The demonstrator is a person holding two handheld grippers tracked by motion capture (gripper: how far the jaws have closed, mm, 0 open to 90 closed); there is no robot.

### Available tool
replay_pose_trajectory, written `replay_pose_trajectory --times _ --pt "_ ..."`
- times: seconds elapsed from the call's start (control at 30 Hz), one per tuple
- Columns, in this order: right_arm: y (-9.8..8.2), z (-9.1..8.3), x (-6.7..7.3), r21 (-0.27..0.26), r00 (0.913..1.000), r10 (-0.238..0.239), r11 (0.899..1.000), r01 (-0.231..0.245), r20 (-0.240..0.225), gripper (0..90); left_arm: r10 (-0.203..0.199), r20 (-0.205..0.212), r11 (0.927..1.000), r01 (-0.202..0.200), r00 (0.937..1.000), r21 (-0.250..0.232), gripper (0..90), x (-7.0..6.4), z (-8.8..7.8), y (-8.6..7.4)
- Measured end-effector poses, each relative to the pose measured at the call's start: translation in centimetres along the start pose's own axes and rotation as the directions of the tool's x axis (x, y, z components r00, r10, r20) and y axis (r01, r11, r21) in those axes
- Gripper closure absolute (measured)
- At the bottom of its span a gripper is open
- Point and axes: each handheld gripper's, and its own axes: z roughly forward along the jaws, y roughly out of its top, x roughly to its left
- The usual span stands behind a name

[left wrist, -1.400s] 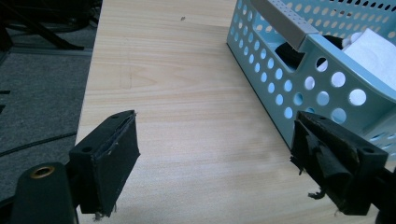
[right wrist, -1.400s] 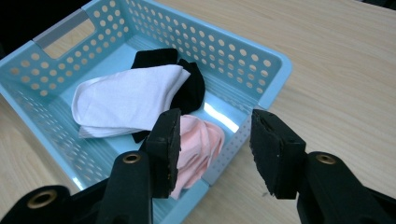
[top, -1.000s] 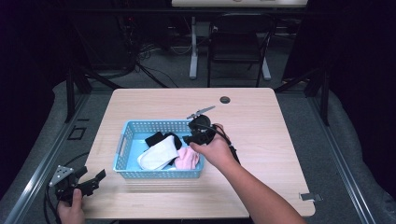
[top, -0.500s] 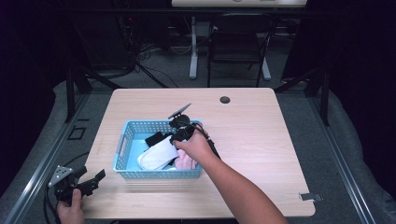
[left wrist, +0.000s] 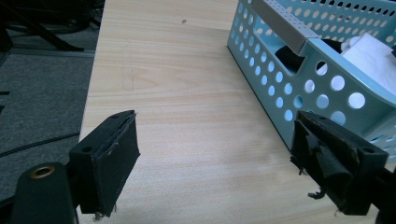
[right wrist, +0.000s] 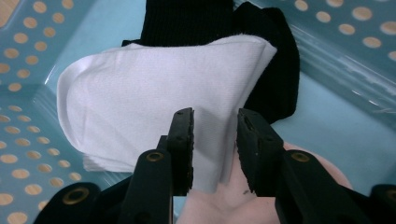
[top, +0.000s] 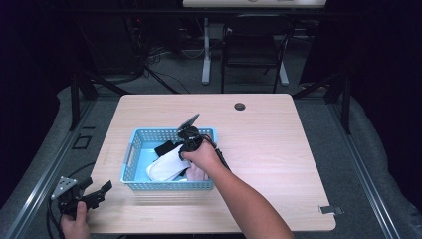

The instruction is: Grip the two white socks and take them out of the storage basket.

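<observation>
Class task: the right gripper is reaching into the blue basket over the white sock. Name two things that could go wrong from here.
1. The white sock overlaps a black sock and a pink item; the right gripper, its fingers apart over the sock's edge, may pinch two layers together.
2. The light blue basket could shift or lift if the cloth drags on its wall.

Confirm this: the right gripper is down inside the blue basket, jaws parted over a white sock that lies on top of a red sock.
Not quite. The sock under the white sock is black, not red, as the right gripper view shows. The rest holds: the right gripper is inside the blue basket, jaws parted over the white sock.
</observation>
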Motion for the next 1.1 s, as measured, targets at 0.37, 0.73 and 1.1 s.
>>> replay_pose_trajectory --times 0.37,0.73,1.1 --pt "-0.4 -0.6 1.4 -0.067 0.9984 -0.056 0.996 0.056 0.005 87.4 0.004 0.000 1.0000 -0.004 1.0000 0.006 15.1 0.0 0.0 0.0" --pt "-2.4 -4.9 5.6 -0.292 0.9605 -0.271 0.915 0.277 0.064 88.4 0.007 -0.002 1.0000 -0.007 1.0000 0.004 15.1 -0.1 0.0 0.0" --pt "-4.4 -9.3 7.3 -0.453 0.9341 -0.344 0.821 0.348 0.095 88.4 0.009 -0.004 0.9999 -0.009 0.9999 0.005 15.1 -0.1 0.0 0.0"
